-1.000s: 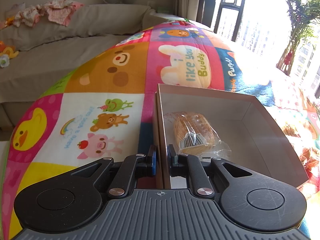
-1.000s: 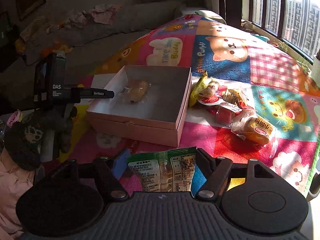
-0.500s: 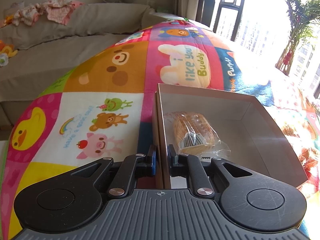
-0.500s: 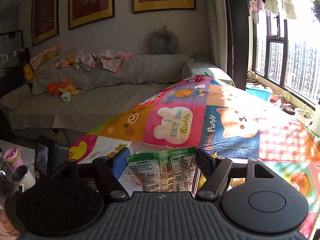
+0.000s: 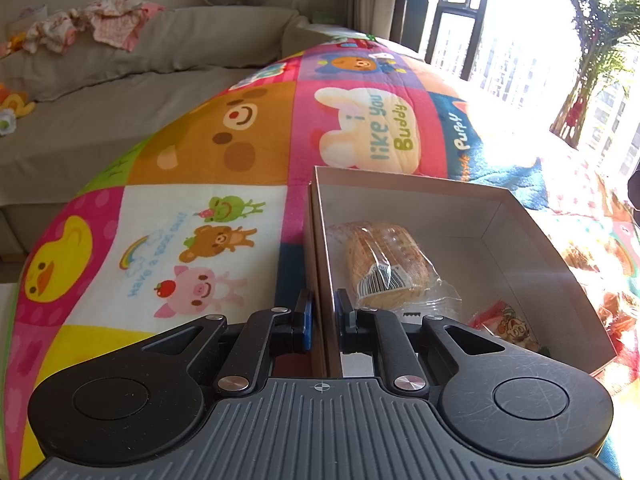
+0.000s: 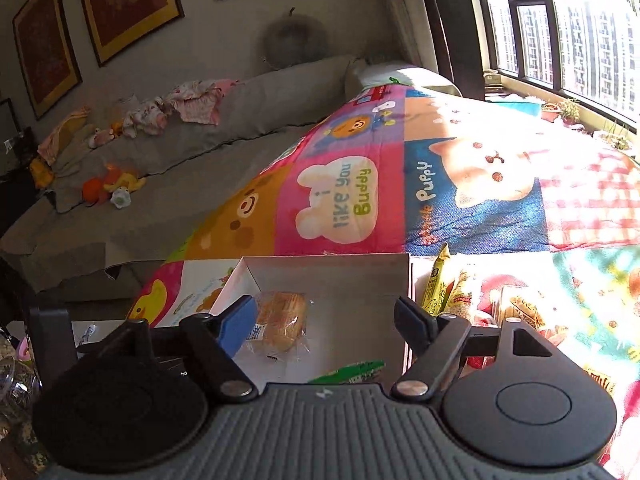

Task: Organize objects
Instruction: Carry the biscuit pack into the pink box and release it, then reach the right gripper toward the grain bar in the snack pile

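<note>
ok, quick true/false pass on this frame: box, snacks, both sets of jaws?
1. The left gripper is clamped on the box wall. True.
2. The right gripper grips a green packet. False: its jaws have just been opening and the packet lies below them in the box.
3. A wrapped bun lies inside the box. True.
4. The box is empty. False: it holds the bun and packets.
5. More snacks lie on the mat outside the box. True.
</note>
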A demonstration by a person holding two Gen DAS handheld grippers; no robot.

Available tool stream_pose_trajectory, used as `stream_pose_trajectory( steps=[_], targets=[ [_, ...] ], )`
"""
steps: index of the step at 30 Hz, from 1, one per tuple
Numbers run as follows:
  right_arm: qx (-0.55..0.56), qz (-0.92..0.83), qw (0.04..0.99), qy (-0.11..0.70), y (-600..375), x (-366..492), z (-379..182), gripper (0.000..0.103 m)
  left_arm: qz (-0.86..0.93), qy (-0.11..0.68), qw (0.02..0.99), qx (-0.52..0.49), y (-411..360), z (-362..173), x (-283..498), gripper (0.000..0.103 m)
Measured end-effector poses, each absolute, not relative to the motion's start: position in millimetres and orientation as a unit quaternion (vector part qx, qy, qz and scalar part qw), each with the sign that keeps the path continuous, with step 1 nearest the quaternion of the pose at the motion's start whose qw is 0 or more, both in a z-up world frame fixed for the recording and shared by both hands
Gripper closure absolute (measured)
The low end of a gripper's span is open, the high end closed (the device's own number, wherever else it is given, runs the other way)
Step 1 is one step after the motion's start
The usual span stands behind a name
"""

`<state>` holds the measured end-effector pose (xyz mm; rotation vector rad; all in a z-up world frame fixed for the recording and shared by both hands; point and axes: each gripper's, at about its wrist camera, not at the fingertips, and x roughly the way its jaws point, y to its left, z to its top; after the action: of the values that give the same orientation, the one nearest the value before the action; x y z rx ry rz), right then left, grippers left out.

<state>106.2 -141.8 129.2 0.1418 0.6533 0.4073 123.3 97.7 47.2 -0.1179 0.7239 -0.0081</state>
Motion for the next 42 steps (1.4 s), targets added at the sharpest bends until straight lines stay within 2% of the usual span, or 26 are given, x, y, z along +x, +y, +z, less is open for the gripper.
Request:
stream_pose_trajectory(
  steps=[5, 10, 18, 23, 28, 34, 37, 38, 42],
  targets=[
    [0.080, 0.151, 0.941, 0.291, -187.9, 90.9, 133.1, 0.024, -0.002, 0.356, 0.933, -0.051, 95.1, 48.1, 123.0, 0.090],
    [0.013, 0.027, 0.965, 0.259, -246.3, 69.7, 121.3, 0.017, 0.002, 0.357, 0.933, -0.049, 93.9, 48.8, 122.5, 0.090],
    [0.063, -0.042, 0.944, 0.322, -325.0, 71.0, 82.2, 0.012, 0.006, 0.360, 0.932, -0.048, 92.8, 49.5, 122.0, 0.091],
    [0.070, -0.018, 0.937, 0.343, -315.6, 94.5, 59.8, 0.012, 0.003, 0.362, 0.931, -0.044, 93.1, 50.0, 121.4, 0.090],
    [0.088, 0.021, 0.933, 0.349, -292.7, 140.6, 65.7, 0.012, 0.001, 0.360, 0.932, -0.048, 94.3, 49.7, 121.8, 0.090],
    [0.100, 0.086, 0.910, 0.393, -227.5, 222.7, 69.0, 0.012, -0.004, 0.359, 0.932, -0.051, 96.2, 49.2, 121.9, 0.090],
    [0.069, 0.091, 0.903, 0.413, -192.8, 265.7, 64.0, 0.012, -0.003, 0.359, 0.932, -0.054, 96.4, 49.2, 122.1, 0.090],
    [0.056, 0.090, 0.903, 0.416, -183.8, 276.7, 61.6, 0.012, -0.004, 0.358, 0.932, -0.055, 96.6, 49.1, 122.2, 0.090],
    [0.060, 0.077, 0.889, 0.448, -171.2, 305.3, 48.9, 0.036, -0.007, 0.357, 0.932, -0.061, 99.0, 48.7, 122.3, 0.089]
  ],
)
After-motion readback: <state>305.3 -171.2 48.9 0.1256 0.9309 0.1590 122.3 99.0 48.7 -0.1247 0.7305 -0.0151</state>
